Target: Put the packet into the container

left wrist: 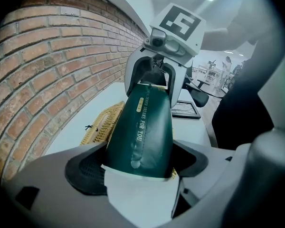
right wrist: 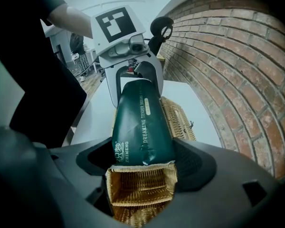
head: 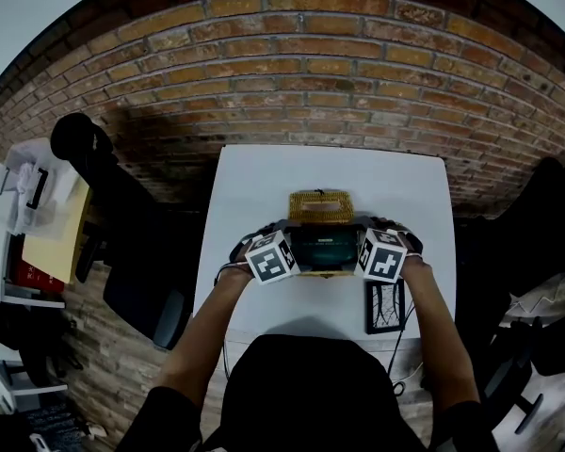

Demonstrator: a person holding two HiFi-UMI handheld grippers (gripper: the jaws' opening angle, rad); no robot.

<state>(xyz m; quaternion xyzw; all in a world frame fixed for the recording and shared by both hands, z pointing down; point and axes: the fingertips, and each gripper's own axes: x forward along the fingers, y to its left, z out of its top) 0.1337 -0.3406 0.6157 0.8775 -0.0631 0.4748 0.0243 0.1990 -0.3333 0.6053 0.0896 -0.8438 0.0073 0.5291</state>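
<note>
- The packet (head: pixel 325 248) is gripped at its two ends by the left gripper (left wrist: pixel 138 167) and right gripper (right wrist: pixel 143 163), just over the basket (head: pixel 320 205).
- Placing is judged in hand.
- Next, a level descent into the basket is called for, then release.

We're looking at a white tabletop (head: pixel 264 186) by a brick wall (head: pixel 301 73), a black-framed picture (head: pixel 384 306) lying flat near its right edge (contents unreadable), and a black chair (head: pixel 137 252) left.
</note>
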